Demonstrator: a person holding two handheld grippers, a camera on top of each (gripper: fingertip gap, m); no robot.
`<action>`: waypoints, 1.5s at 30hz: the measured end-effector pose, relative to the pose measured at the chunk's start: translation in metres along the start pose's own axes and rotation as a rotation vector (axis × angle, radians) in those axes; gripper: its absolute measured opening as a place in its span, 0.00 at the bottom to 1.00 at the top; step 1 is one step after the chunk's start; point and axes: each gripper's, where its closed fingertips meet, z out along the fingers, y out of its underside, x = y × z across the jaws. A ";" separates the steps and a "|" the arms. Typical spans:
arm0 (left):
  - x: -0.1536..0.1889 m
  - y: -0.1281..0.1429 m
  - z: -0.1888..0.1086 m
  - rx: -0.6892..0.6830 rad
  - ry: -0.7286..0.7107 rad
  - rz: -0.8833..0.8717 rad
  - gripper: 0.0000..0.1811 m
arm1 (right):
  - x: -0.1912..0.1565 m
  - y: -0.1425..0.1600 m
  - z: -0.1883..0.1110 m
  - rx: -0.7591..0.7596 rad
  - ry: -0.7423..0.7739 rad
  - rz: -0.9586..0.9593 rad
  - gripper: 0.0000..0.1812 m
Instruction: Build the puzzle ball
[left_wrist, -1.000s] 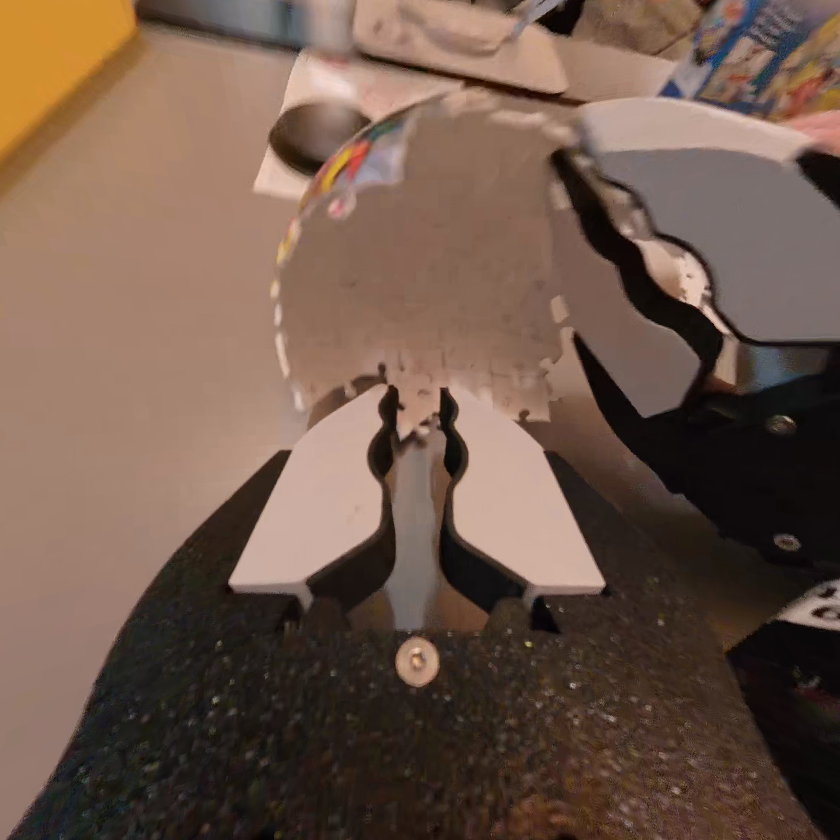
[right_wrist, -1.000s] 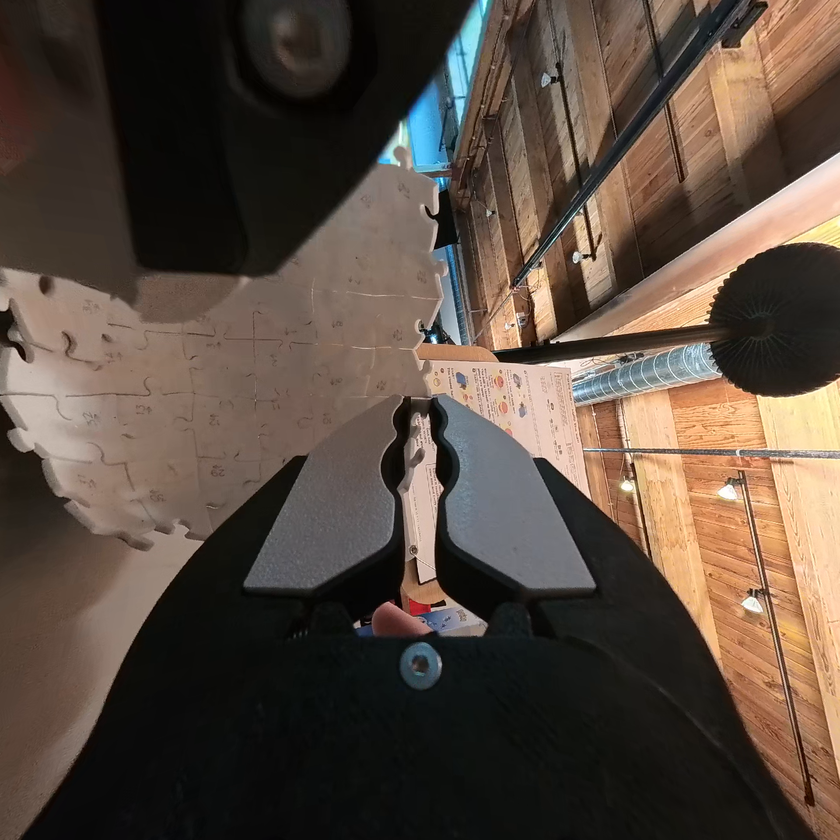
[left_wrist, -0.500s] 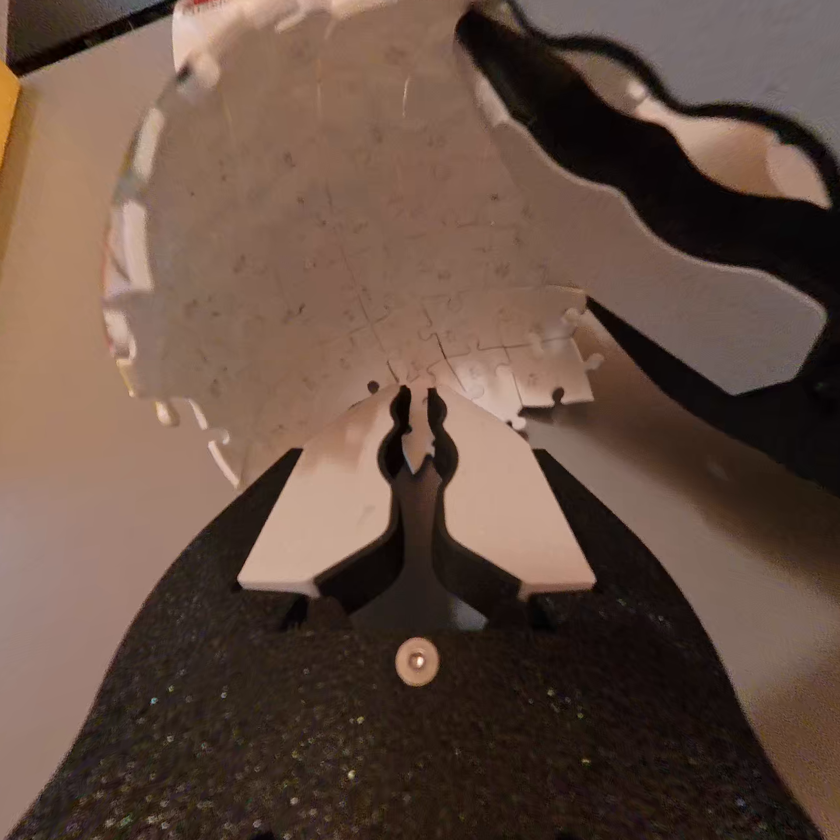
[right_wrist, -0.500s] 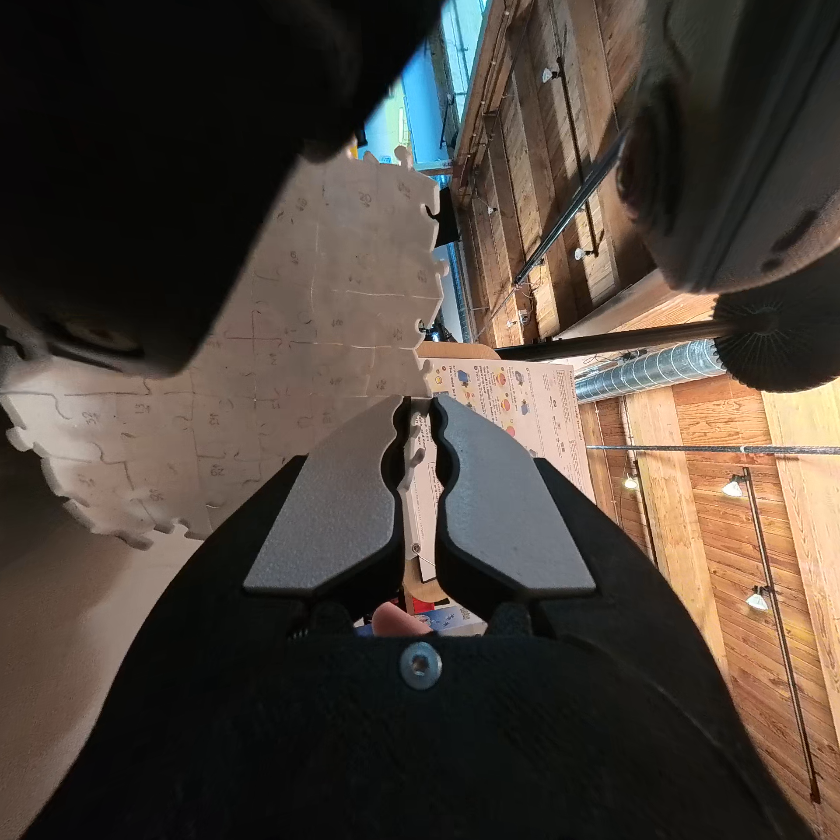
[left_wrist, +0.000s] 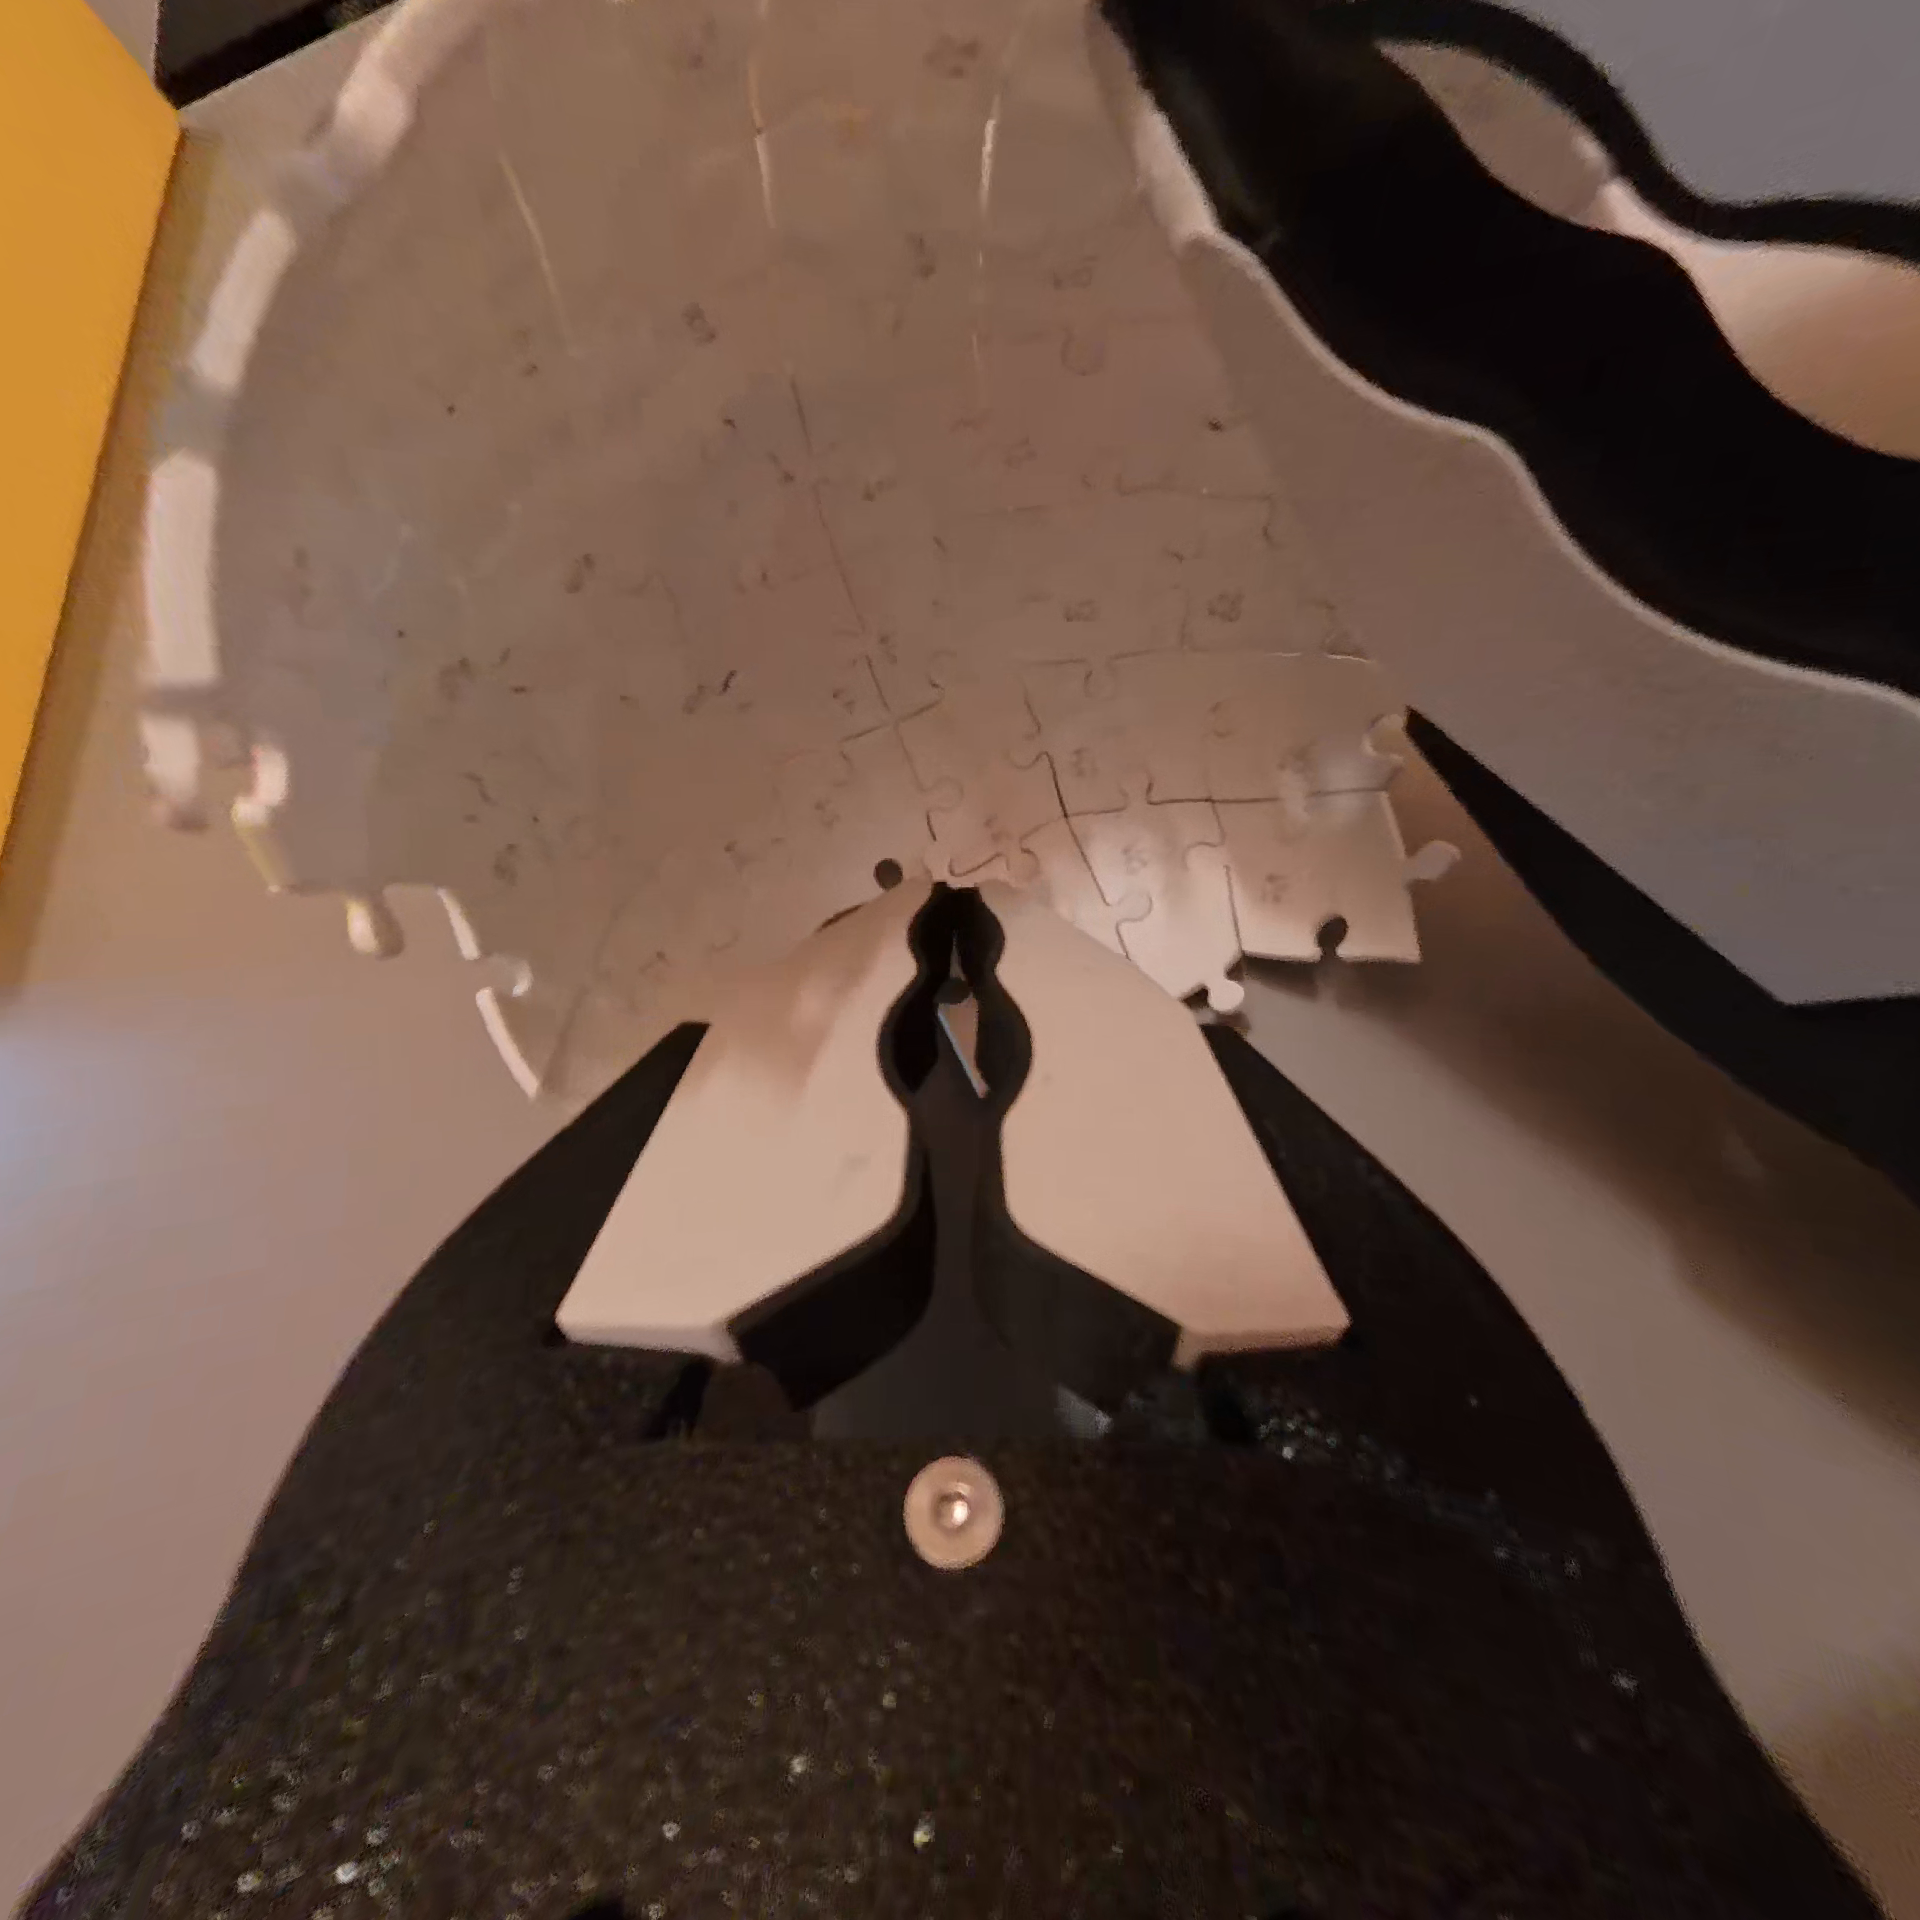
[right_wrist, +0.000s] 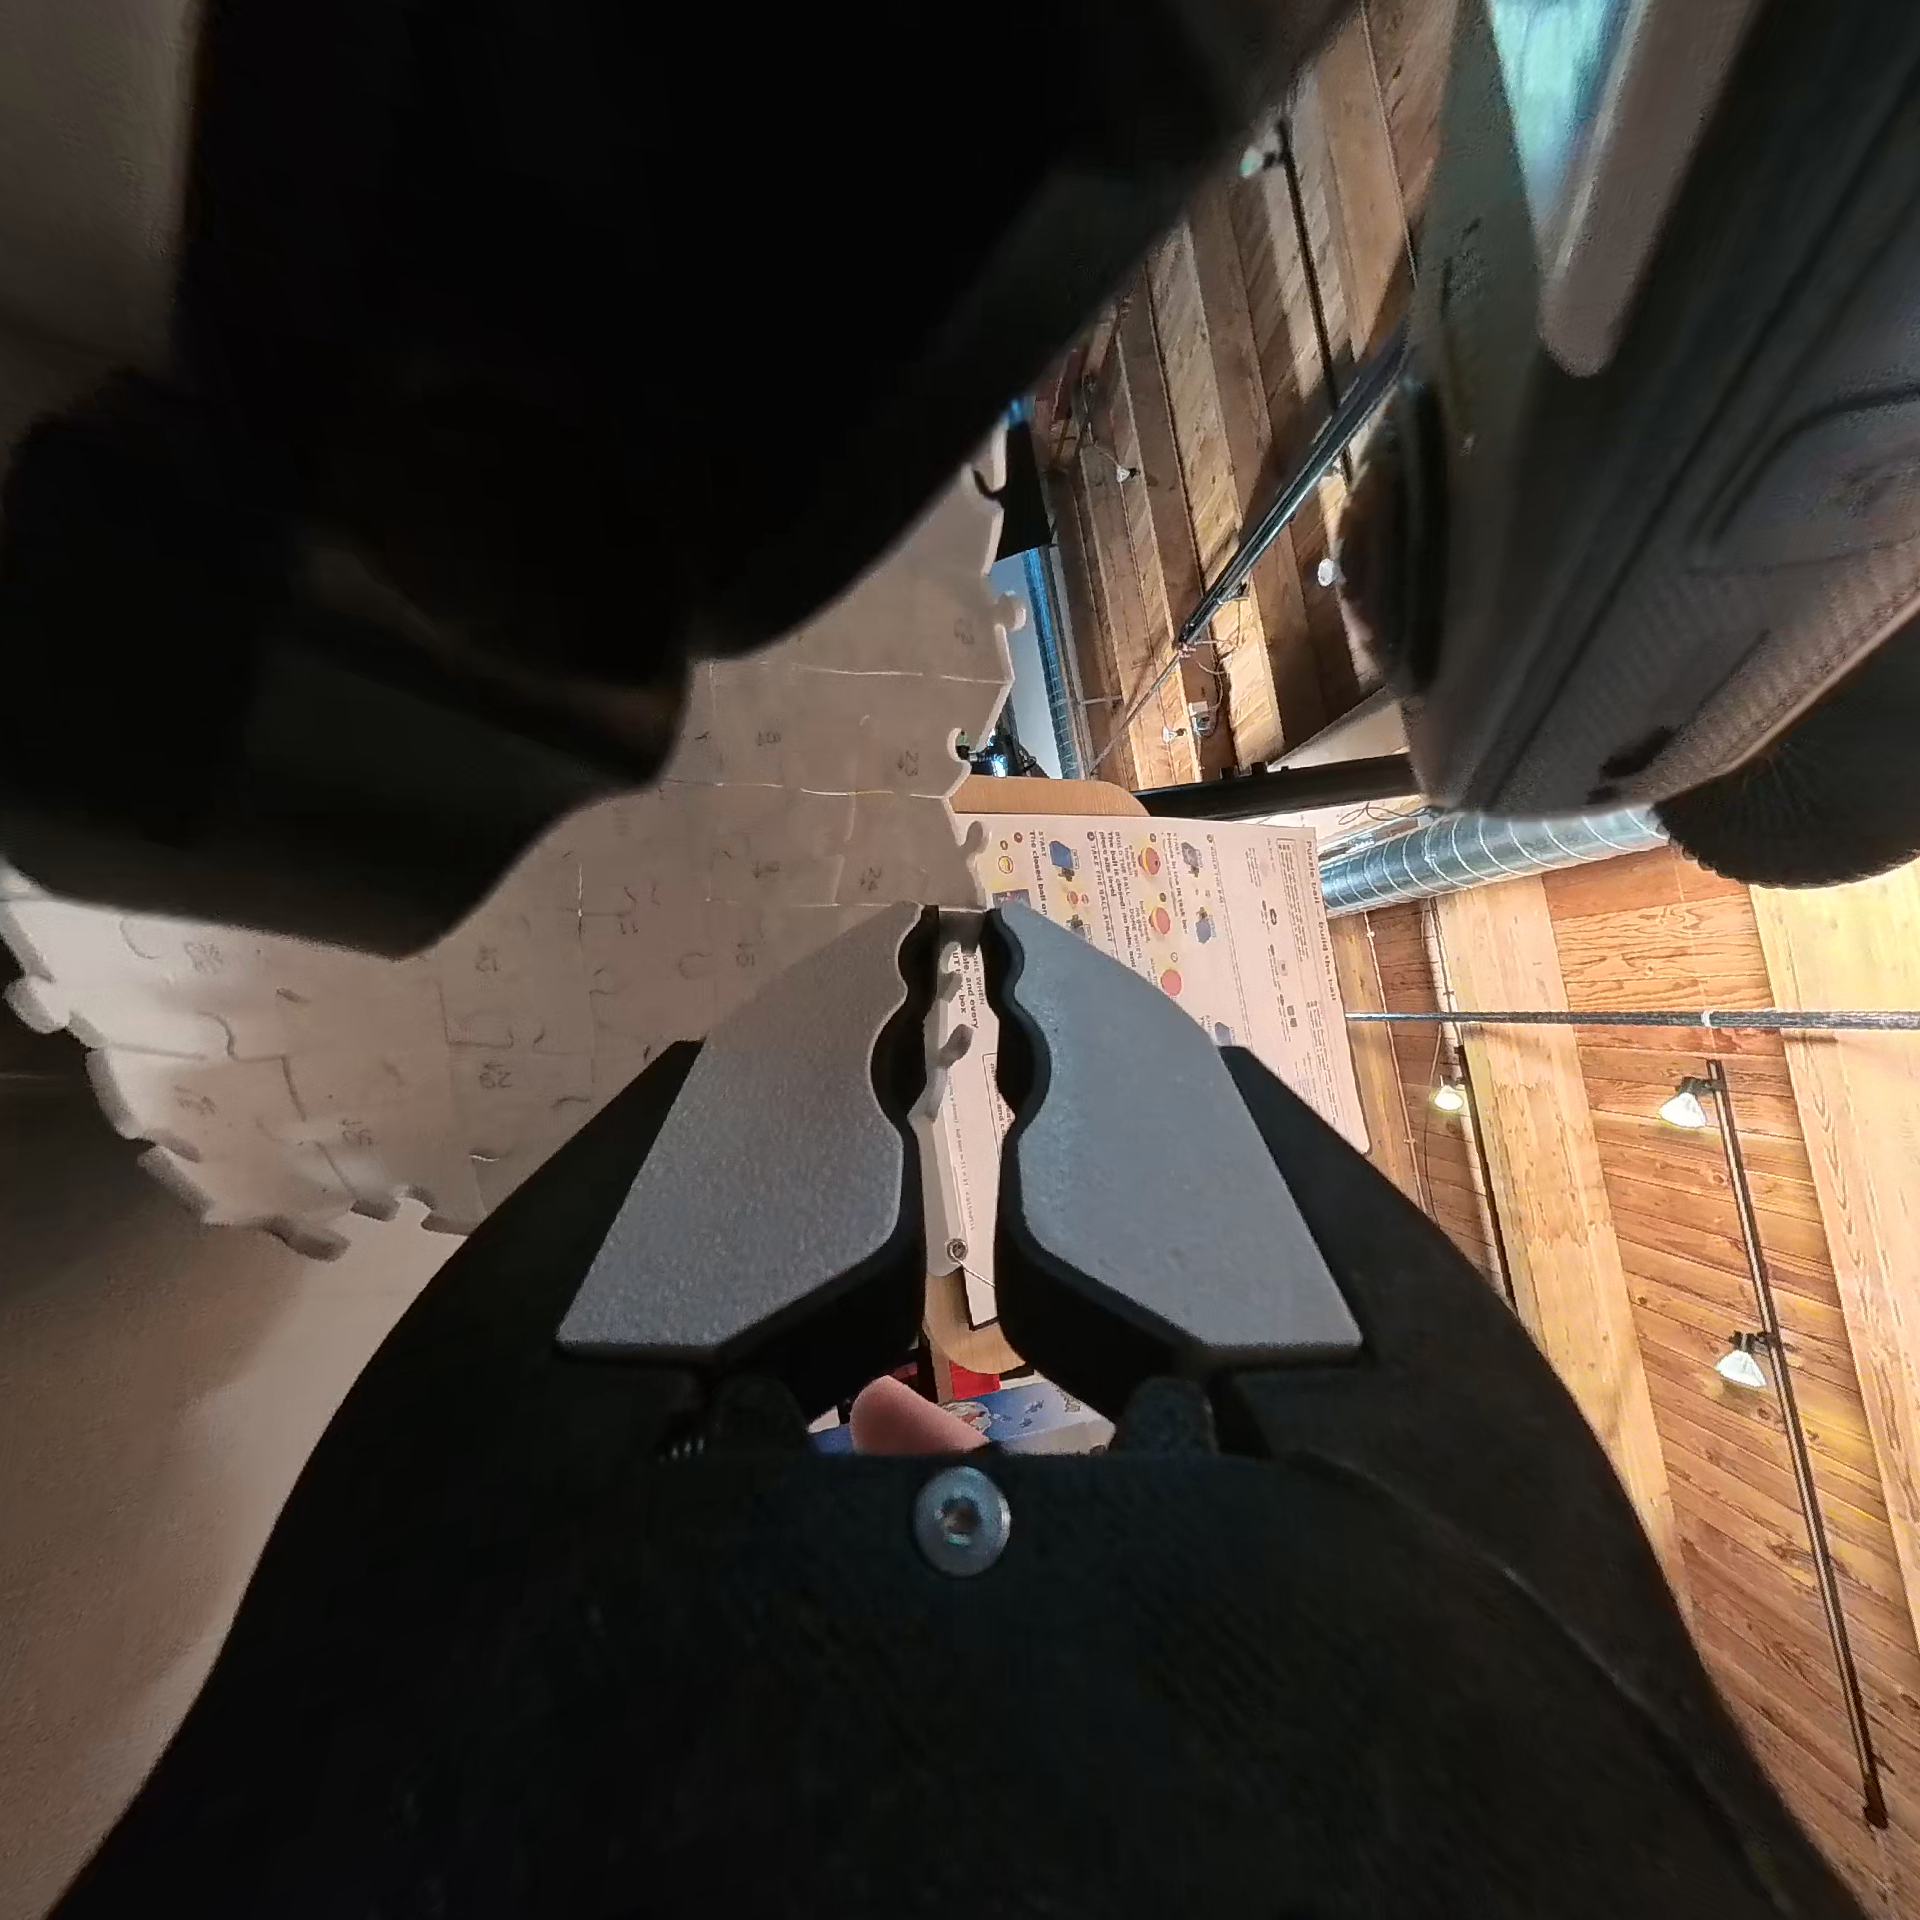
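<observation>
While my left claw (left_wrist: 961, 935) pinches the bottom edge of the half-built puzzle ball (left_wrist: 727, 499), the pale curved shell fans up and away from its fingertips, hollow side toward the camera, seams and small printed marks showing on the joined pieces. Its jaws are drawn nearly together on that thin rim, with only the plastic between them. My right claw (right_wrist: 961, 920) is closed down the same way on another edge of the same shell (right_wrist: 727, 883) — a knobbed border runs down the narrow slot between its grey fingers (right_wrist: 769, 1122). Seen from the left wrist, the right claw (left_wrist: 1558, 520) reaches in from the upper right, its pale finger lying against the shell's rim. Seen from the right wrist, the dark body of the left claw (right_wrist: 468, 416) fills the upper left, close over the shell. Both grips hold the piece up off the beige tabletop (left_wrist: 208, 1195), with a yellow panel (left_wrist: 73, 364) at the far left. Beyond the right fingers stands an illustrated instruction sheet (right_wrist: 1195, 935) on a board, and behind it wooden planking (right_wrist: 1662, 1247) with small lamps and a silver duct (right_wrist: 1475, 862)
</observation>
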 end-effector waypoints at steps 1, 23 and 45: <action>0.000 0.000 0.000 0.004 -0.006 -0.016 0.00 | 0.000 0.000 0.000 0.000 0.000 0.000 0.04; -0.006 0.003 -0.003 0.002 0.010 -0.222 0.04 | 0.000 -0.002 -0.001 0.003 0.001 -0.002 0.04; -0.005 0.002 0.002 -0.016 -0.025 0.059 0.00 | -0.001 0.000 -0.001 0.000 -0.004 0.002 0.05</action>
